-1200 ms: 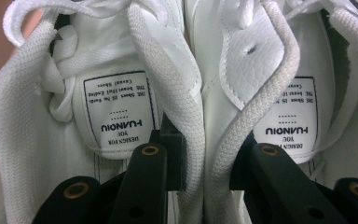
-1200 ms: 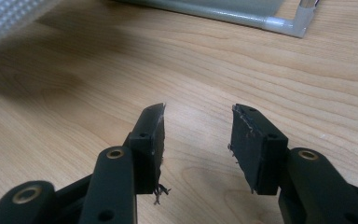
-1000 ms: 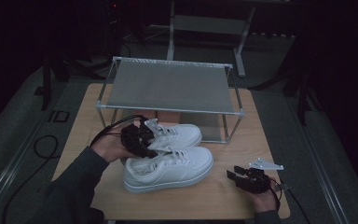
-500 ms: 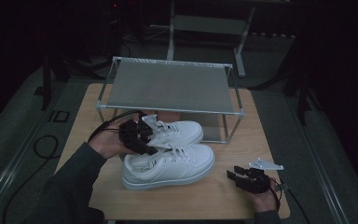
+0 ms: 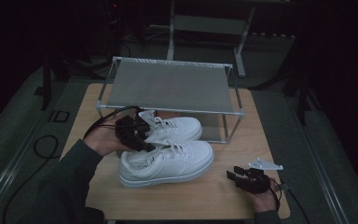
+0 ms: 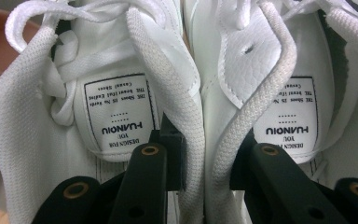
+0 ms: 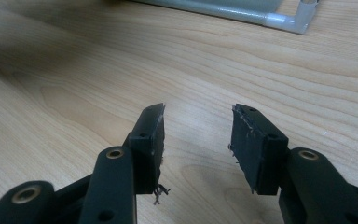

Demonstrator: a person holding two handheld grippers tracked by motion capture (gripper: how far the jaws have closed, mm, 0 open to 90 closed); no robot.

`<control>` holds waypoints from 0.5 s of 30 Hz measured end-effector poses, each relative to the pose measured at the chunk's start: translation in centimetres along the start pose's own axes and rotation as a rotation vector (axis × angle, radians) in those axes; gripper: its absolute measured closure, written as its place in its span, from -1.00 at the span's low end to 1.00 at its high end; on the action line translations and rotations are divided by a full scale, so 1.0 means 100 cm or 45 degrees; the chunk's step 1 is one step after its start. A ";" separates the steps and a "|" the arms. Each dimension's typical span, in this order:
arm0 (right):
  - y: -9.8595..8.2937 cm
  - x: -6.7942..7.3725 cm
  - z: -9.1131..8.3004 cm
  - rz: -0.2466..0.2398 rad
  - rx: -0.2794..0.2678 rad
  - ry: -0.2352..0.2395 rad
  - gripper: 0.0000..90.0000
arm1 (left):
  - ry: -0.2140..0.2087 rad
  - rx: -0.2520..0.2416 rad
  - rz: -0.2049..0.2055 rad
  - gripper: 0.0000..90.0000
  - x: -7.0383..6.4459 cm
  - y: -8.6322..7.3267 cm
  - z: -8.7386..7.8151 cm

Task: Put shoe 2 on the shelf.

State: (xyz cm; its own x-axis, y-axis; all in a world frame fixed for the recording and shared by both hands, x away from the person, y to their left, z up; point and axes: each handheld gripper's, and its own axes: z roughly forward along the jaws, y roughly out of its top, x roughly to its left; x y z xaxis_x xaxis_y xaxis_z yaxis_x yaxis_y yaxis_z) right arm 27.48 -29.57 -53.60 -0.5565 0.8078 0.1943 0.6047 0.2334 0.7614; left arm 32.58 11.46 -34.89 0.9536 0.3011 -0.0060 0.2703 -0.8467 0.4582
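Note:
Two white sneakers lie side by side on the wooden table, toes pointing right: the far sneaker and the near sneaker. My left gripper is at their heels. In the left gripper view one jaw sits inside each shoe, and the left gripper pinches the two adjoining collars together, left shoe collar against right shoe collar. My right gripper rests low over the table's front right corner. It is the right gripper, open, with bare wood between its pads.
A metal shoe rack with a mesh shelf stands at the back of the table, its front legs just behind the sneakers. One rack foot bar lies ahead of the right gripper. Cables trail off the table's left side.
The left gripper and both sneakers have shifted slightly toward the rack, heels a little raised. The right gripper has stayed in place.

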 end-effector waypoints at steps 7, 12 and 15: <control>0.000 -0.001 0.000 0.001 -0.004 -0.002 0.19 | -0.008 -0.004 0.001 0.68 -0.001 0.000 -0.008; 0.000 0.000 0.000 0.002 -0.001 -0.002 0.19 | -0.013 -0.008 0.024 0.68 -0.003 0.002 -0.014; 0.000 0.000 0.000 0.001 -0.002 -0.002 0.19 | -0.007 -0.017 0.028 0.68 -0.003 0.003 -0.017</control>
State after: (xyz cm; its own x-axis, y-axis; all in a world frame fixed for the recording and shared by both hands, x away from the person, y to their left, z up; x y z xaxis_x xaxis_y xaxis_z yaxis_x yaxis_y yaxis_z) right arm 27.50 -29.59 -53.60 -0.5550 0.8088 0.1943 0.6046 0.2318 0.7620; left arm 32.14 11.88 -33.25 0.9599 0.2804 -0.0006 0.2477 -0.8470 0.4704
